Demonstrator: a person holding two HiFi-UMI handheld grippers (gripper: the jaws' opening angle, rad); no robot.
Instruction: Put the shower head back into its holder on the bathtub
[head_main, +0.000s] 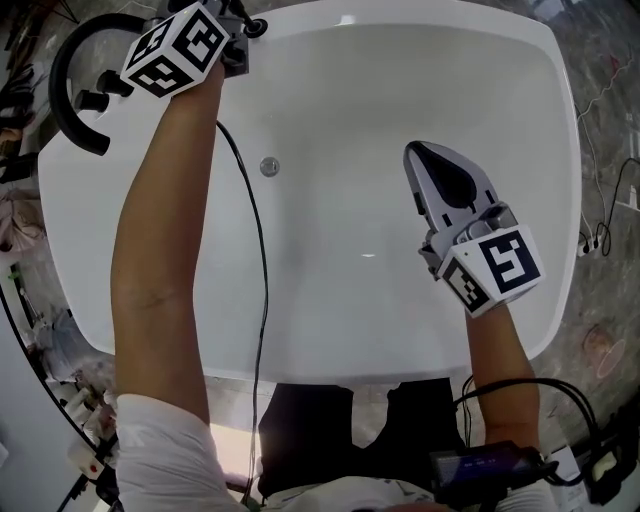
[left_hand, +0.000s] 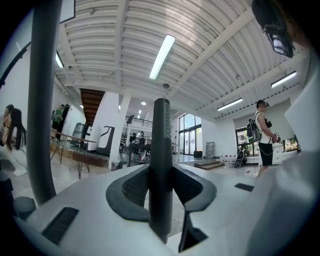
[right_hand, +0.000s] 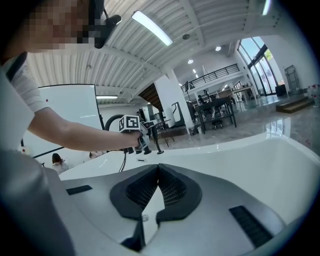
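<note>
A slim black shower head (left_hand: 161, 150) stands upright between the jaws of my left gripper (left_hand: 161, 176), which is shut on its handle. In the head view that gripper (head_main: 236, 42) is at the tub's far left corner, its marker cube hiding most of the shower head. The black hose (head_main: 258, 300) hangs from there down across the white bathtub (head_main: 560, 150). The holder cannot be made out among the black fittings at the left gripper (right_hand: 131, 126). My right gripper (head_main: 428, 158) hovers over the basin's right side, jaws shut and empty, tips meeting (right_hand: 158, 170).
A curved black faucet spout (head_main: 62, 85) arches over the tub's left corner, close beside the left gripper (left_hand: 44, 100). A round chrome fitting (head_main: 269, 166) sits on the tub's inner wall. Cables (head_main: 600, 240) lie on the floor to the right. A person (left_hand: 264, 137) stands far off.
</note>
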